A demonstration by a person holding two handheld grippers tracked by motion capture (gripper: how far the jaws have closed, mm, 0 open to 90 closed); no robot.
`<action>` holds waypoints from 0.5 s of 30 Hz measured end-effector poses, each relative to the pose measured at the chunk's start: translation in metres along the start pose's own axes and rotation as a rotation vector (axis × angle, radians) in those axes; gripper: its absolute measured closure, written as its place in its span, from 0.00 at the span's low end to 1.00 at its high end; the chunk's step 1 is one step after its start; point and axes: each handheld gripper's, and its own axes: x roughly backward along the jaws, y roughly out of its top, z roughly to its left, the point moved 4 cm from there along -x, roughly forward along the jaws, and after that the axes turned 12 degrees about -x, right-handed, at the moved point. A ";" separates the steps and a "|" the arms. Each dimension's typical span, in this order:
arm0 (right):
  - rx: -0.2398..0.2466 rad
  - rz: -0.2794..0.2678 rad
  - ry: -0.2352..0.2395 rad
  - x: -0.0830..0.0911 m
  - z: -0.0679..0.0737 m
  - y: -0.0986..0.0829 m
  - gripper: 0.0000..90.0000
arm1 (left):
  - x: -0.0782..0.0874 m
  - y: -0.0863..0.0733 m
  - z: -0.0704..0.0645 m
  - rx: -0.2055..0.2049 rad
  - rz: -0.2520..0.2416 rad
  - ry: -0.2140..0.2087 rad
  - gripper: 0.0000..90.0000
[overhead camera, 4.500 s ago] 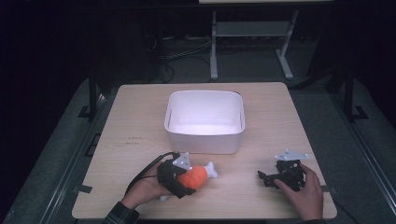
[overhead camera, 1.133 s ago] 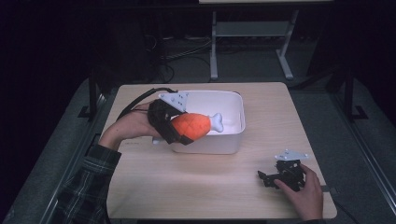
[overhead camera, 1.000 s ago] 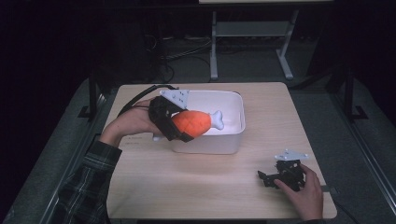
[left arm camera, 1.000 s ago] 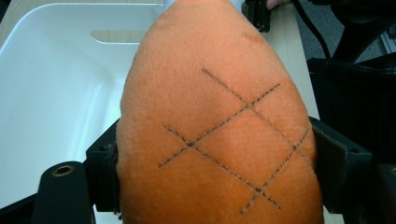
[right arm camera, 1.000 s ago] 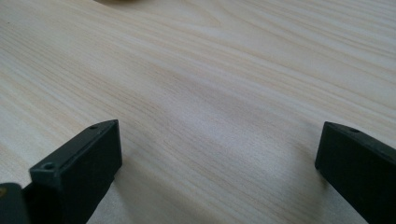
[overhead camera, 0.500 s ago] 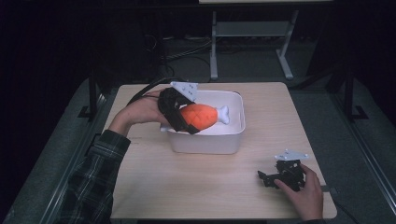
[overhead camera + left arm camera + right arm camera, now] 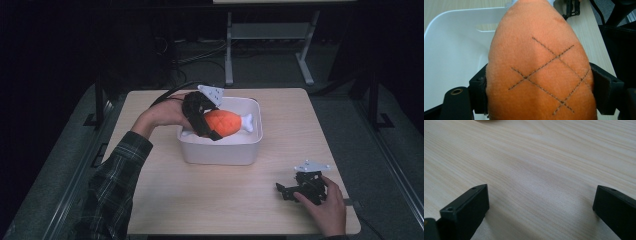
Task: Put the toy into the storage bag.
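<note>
An orange plush drumstick [image 7: 224,123] with a white bone end hangs over the white tub [image 7: 220,152], and my left gripper [image 7: 212,130] is shut on it. In the left gripper view the drumstick [image 7: 541,67], with dark cross-stitching, bulges between the two black jaws, and the tub's inside [image 7: 451,50] lies beneath it. My right gripper [image 7: 285,191] rests on the table [image 7: 200,200] at the front right, held by a hand. In the right gripper view its jaws stand wide apart over bare wood [image 7: 541,177], with nothing between them [image 7: 541,202].
The light wooden table ends close to the right gripper at the front right corner. Dark floor, cables and a metal stand leg [image 7: 229,45] lie beyond the far edge. A plaid sleeve [image 7: 112,190] reaches across the table's left side.
The left gripper has carried the drumstick from the front of the table up and over the tub, moving right and farther in during the last second. The right gripper has stayed put.
</note>
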 end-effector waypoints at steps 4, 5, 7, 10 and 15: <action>0.000 0.000 0.000 0.000 0.000 0.000 0.00 | -0.007 -0.005 0.005 0.014 0.009 -0.007 0.22; 0.001 0.000 0.000 0.000 0.000 0.000 0.00 | -0.008 -0.006 0.006 0.018 0.014 -0.006 0.22; 0.000 0.001 0.000 0.000 0.000 0.000 0.00 | -0.011 -0.008 0.008 0.012 0.020 -0.007 0.22; 0.000 0.000 0.000 0.000 0.000 0.000 0.00 | -0.014 -0.011 0.010 0.029 0.018 -0.024 0.21; -0.001 0.001 0.000 0.000 0.000 0.000 0.00 | -0.019 -0.014 0.011 0.030 0.042 -0.040 0.21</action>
